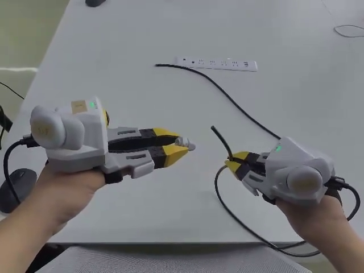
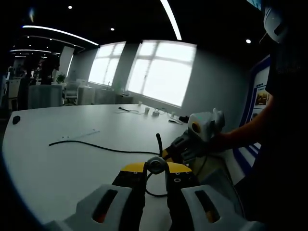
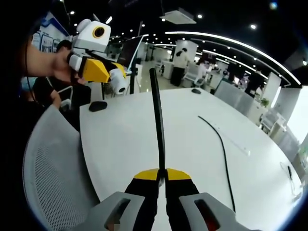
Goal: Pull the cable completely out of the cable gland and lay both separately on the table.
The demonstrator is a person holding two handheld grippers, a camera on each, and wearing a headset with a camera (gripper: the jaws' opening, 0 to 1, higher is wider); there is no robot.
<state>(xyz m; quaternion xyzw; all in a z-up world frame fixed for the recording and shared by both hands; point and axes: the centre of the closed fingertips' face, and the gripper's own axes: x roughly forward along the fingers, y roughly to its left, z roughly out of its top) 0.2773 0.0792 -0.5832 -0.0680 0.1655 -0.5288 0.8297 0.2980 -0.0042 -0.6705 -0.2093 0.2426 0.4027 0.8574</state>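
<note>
Above the table (image 1: 142, 210), the cable gland (image 1: 188, 144) was clamped in the left gripper (image 1: 180, 144), and the cable (image 1: 250, 119), clear of it, was pinched in the right gripper (image 1: 231, 161).

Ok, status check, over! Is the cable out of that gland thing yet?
Left gripper shut on cable gland. Right gripper shut on cable. Cable end clear of gland, neither laid on the table yet. Nothing between them.

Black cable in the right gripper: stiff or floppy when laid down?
Likely semi-stiff over short lengths: the cable end stands straight above the right gripper. Long runs probably flop: its tail loops loosely on the table.
</note>
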